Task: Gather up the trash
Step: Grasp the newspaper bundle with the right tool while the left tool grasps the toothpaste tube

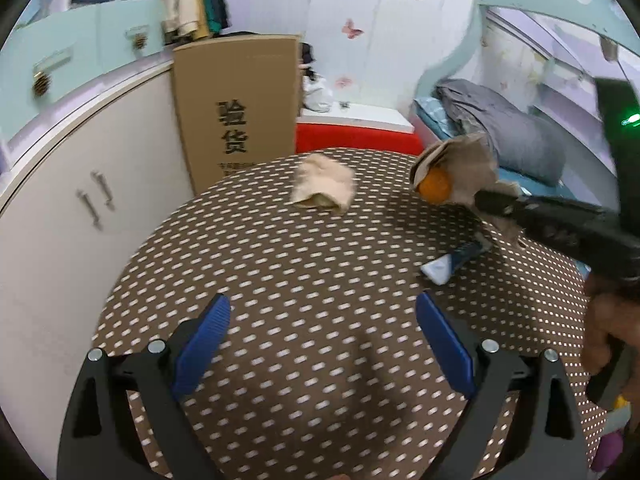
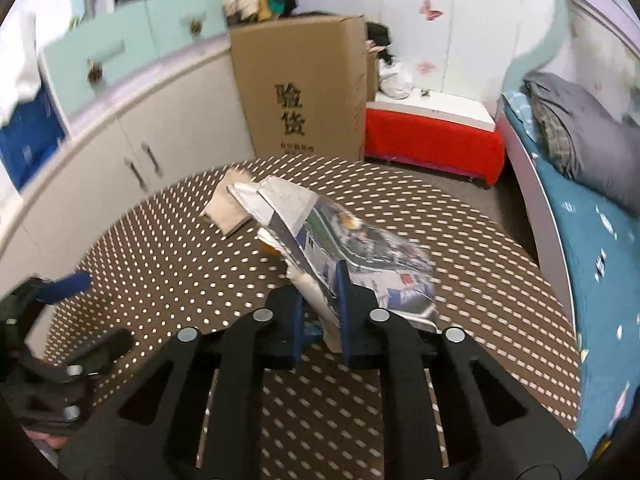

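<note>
Brown cloth dotted with white covers the round table (image 1: pixel 280 260) that fills the middle of both wrist views. In the right wrist view, the right gripper (image 2: pixel 320 300) sits at centre frame with its blue pads pressed together on a crumpled printed paper (image 2: pixel 340 236), which rises up and away from the jaws toward the upper left of the frame; something orange peeks out from under the paper's left edge. In the left wrist view the same bundle appears at the right of the frame, a brownish crumple wrapped around an orange ball-like object (image 1: pixel 436 186), pinched at the tip of the black tool and lifted just above the cloth. Below it in that view, a small blue-and-white wrapper (image 1: pixel 448 264) lies flat on the table.

At the bottom of the left wrist view, the left gripper (image 1: pixel 322 344) hangs over the cloth with its blue fingers (image 1: pixel 202 346) spread wide and nothing between them. A beige folded paper piece (image 1: pixel 324 186) rests on the table's far side, upper centre of that frame, well apart from both tools.

Behind the table stand a tall cardboard box (image 2: pixel 300 84) printed with dark characters, a red-draped low stand (image 2: pixel 432 140) and, at the right edge, a bed (image 2: pixel 592 220) with a grey pillow.
</note>
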A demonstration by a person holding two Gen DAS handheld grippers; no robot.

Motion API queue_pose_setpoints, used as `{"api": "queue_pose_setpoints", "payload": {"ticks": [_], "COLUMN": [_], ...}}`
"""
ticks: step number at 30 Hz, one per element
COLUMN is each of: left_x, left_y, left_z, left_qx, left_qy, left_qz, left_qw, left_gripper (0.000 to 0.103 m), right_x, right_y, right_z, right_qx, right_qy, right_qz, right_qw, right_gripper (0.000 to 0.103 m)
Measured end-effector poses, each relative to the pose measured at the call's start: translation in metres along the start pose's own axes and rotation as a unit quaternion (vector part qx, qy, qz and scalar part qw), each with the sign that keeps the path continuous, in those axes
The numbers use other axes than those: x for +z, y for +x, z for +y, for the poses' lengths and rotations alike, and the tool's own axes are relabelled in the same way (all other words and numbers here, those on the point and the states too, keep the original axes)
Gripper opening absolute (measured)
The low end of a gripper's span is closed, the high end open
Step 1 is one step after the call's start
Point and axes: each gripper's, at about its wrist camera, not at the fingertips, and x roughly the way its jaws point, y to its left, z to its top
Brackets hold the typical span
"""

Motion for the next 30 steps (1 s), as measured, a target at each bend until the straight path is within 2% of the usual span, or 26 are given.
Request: {"api": "queue_pose_setpoints", "payload": {"ticks": [6,18,19,20,21,22,24,30], "left_x": [0.013,0.026,0.027,0.028,0.029,0.03,0.029,0.016], "left_y": [0.025,0.077,0.081,0.085,0.086,0.086,0.084,0.064], "left_z": [-0.045,-0.102,-0.105,-0.107,-0.107,-0.108,-0.111,-0.088], "left_qx": [-0.026,-0.033,-0.037,-0.047,-0.06,-0.071,-0.071,-0.073], "left_qy": [0.056,0.163,0.167,0.17,0.169,0.166,0.172,0.11], "left_qz": [0.008,0.028,0.035,0.046,0.049,0.052,0.054,0.052], "left_qw": [0.998,0.9856,0.9846,0.9832,0.9826,0.9822,0.981,0.9898], "left_gripper": [0.092,0.091,0.087,0.066,0.051,0.043,0.013,0.013], "right_x": [-0.009,-0.028,-0.028,-0.029,-0.03,-0.03,-0.031,-0.033], "right_y": [-0.032,-0.055,-0.057,-0.057,-0.059,-0.061,-0.067,-0.083], "right_z": [-0.039,-0.072,-0.072,-0.072,-0.072,-0.072,-0.07,-0.053], "right_qx": [0.02,0.045,0.048,0.049,0.05,0.052,0.057,0.076], "right_qy": [0.048,0.083,0.083,0.083,0.082,0.08,0.076,0.049], "right_qz": [-0.009,-0.015,-0.016,-0.016,-0.017,-0.017,-0.019,-0.005], "right_qw": [0.999,0.995,0.995,0.995,0.995,0.995,0.995,0.996], "right_gripper": [0.007,0.006,0.006,0.006,0.006,0.006,0.006,0.006]}}
